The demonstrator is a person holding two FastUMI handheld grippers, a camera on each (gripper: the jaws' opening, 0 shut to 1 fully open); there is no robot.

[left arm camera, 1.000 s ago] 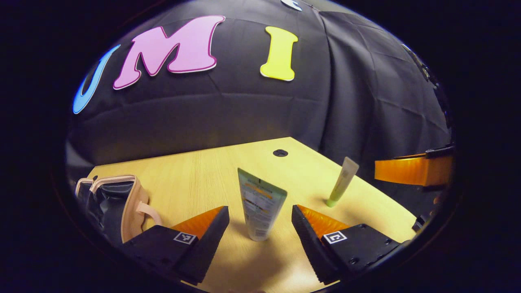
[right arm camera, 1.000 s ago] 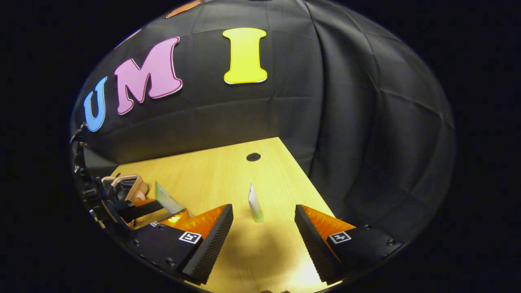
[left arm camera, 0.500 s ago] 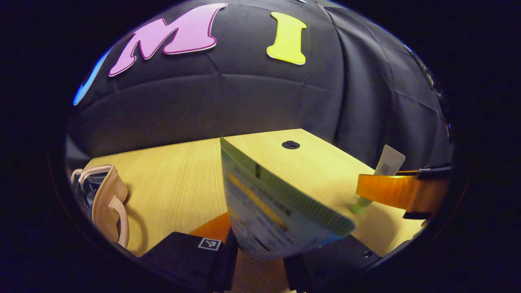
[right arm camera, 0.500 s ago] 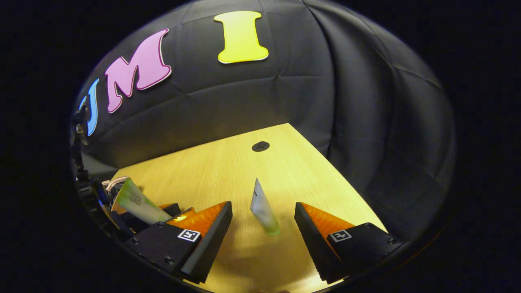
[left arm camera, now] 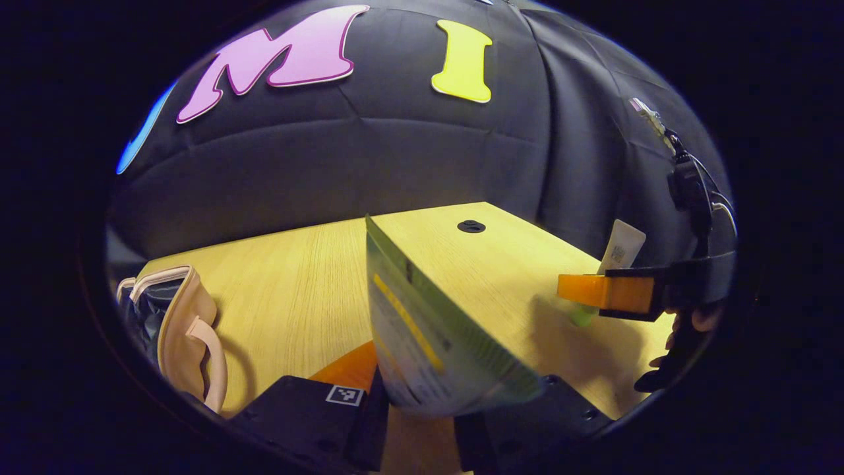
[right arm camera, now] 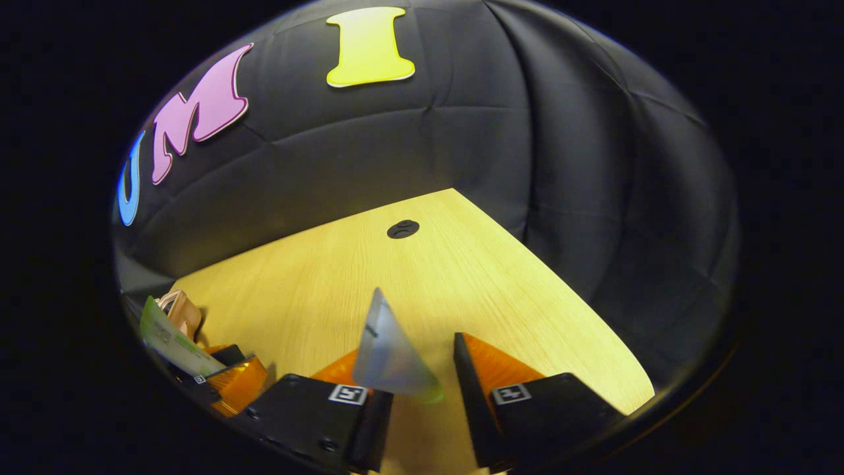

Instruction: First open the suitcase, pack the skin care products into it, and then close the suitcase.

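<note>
My left gripper [left arm camera: 422, 422] is shut on a large green and white tube [left arm camera: 428, 343], which stands up tilted between its fingers. The pink suitcase [left arm camera: 178, 323] lies open at the table's left, its dark lining showing. My right gripper [right arm camera: 422, 402] has closed in on a small white tube with a green cap [right arm camera: 389, 356], gripping it low near the cap. In the left gripper view the right gripper [left arm camera: 600, 293] and the small tube [left arm camera: 620, 247] are far right. The right gripper view shows the large tube [right arm camera: 171, 343], the left gripper [right arm camera: 234, 382] and the suitcase [right arm camera: 181, 310] at lower left.
The light wooden table [left arm camera: 297, 277] has a round black cable hole [left arm camera: 471, 226] near its far edge, also seen from the right gripper [right arm camera: 403, 229]. A hand [left arm camera: 686, 330] holds the right gripper at the table's right edge. Black cloth walls close off the back and right.
The left gripper closed on the large tube and lifted it. The right gripper moved forward to the small tube and its fingers drew in around it.
</note>
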